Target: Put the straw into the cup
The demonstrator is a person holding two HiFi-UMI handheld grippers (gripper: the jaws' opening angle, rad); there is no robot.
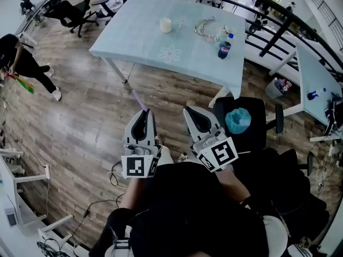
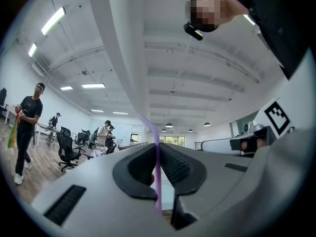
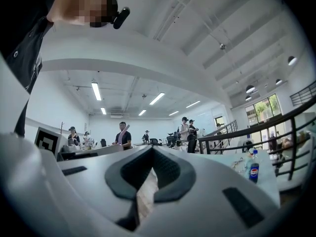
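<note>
An open office with a wood-plank floor is seen, and in it a pale blue table point(image 1: 128, 42) printed with white flower outlines. A blue-capped bottle point(image 1: 224, 48) is stood near the table's right edge. Its blue label bears a round red, white and blue emblem, but the lettering is too small to be read. The only other print to be made out is the black-and-white square marker on each gripper's cube. A small cream cup point(image 1: 165, 24) is set upright toward the table's far middle — well apart from the bottle. The straw point(image 1: 138, 99) is thin, pale purple and translucent (a bend near its upper end is shown in the left gripper view). It is found short of the table's near edge, over the floor, clamped between the jaws of the left gripper point(image 1: 144, 113). The right gripper point(image 1: 191, 113) is seen beside it, also short of the table — its jaws closed tip to tip on nothing.
</note>
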